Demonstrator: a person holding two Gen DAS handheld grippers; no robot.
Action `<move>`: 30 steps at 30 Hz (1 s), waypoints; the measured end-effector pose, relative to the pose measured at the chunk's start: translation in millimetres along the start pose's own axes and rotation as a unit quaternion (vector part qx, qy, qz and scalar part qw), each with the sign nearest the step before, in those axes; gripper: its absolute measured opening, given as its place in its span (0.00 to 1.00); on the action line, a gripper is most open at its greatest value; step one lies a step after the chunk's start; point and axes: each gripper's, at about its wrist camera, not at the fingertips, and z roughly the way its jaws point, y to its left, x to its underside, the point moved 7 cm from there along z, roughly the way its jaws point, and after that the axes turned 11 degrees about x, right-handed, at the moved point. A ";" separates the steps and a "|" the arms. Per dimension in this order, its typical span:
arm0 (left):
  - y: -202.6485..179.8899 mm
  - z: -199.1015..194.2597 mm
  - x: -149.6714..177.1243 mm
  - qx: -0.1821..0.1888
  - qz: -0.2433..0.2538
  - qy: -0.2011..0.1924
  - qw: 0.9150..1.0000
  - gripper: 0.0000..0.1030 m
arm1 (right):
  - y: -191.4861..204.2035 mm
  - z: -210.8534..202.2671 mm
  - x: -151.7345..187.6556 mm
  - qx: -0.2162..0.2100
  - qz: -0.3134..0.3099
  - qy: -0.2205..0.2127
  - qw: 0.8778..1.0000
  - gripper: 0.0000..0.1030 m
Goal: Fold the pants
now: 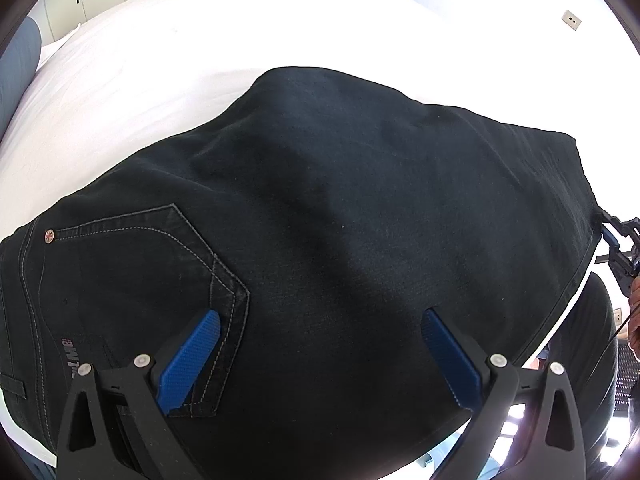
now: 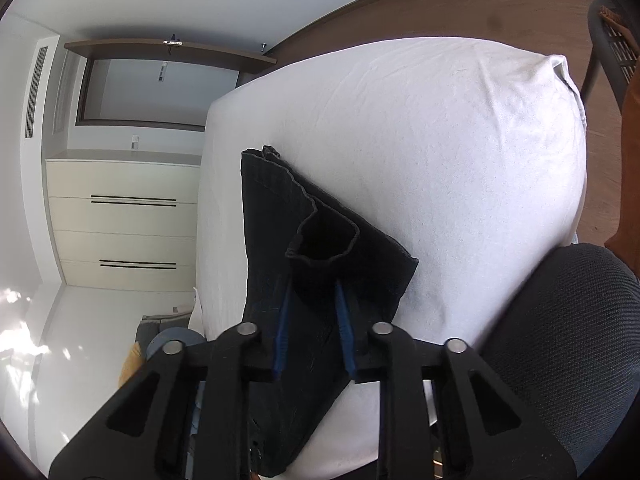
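- Folding the pants point(image 1: 320, 208) well at this step seems to mean carrying the leg ends across to the waist while the waist end stays put on the bed point(image 1: 160, 60), so the crease comes out straight and the side seams line up.
- The pants are black and lie spread over the white bed; the back pocket point(image 1: 160, 264) and waist sit at the near left in the left wrist view, the leg ends at the right.
- The left gripper point(image 1: 320, 344) is spread wide, its blue pads point(image 1: 192, 356) hovering over or resting lightly on the cloth near the pocket; it grasps nothing. Whether it presses down I cannot tell.
- The right gripper point(image 2: 312, 320) is clamped on the pants' leg ends point(image 2: 320, 240), the hems bunched and sticking out past its tips, at the near edge of the bed.
- I would keep both hem layers pinched together, lift only enough to clear the cloth beneath, and lay them down level with the waistband.
- A dark chair point(image 2: 560, 340) sits close at the right.
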 end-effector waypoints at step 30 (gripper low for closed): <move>-4.9 8.4 3.3 -0.005 -0.002 -0.008 1.000 0.99 | -32.0 -6.9 -4.2 0.051 0.013 -0.003 0.999 0.05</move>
